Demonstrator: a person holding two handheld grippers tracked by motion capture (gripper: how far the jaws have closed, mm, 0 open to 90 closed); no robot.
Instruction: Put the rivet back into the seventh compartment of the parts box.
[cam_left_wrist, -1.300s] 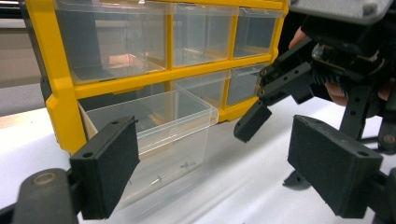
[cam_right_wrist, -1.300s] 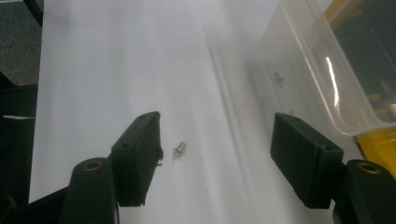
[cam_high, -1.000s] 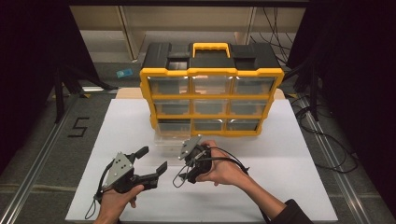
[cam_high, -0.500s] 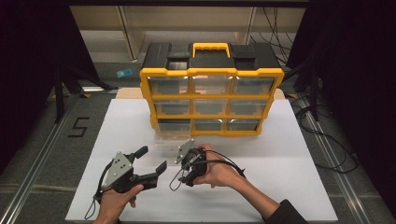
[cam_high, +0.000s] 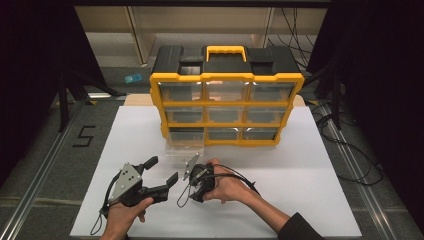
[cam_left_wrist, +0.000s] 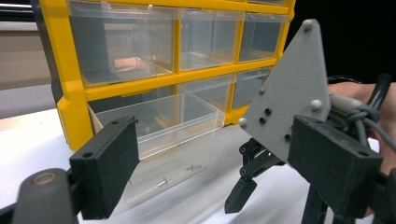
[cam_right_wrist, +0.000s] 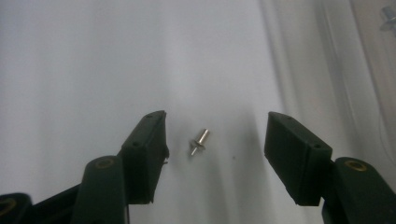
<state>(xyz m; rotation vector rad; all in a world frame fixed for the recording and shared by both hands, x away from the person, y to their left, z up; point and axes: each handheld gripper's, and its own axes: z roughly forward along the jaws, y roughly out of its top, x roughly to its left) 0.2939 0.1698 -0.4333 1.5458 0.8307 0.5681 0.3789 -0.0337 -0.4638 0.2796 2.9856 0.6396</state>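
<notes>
small metal rivet (cam_right_wrist: 200, 141) lies on the white table (cam_high: 310, 175) between our right gripper (cam_right_wrist: 215, 140)'s jaws, untouched; the gripper has come down over it and its jaws have just been closing, so we judge pickup is near. our left gripper (cam_high: 161, 170) waits half-open and empty. clear drawer (cam_left_wrist: 159, 135), pulled from the yellow organizer (cam_high: 225, 107), holds a few small metal parts (cam_left_wrist: 164, 182).
</notes>
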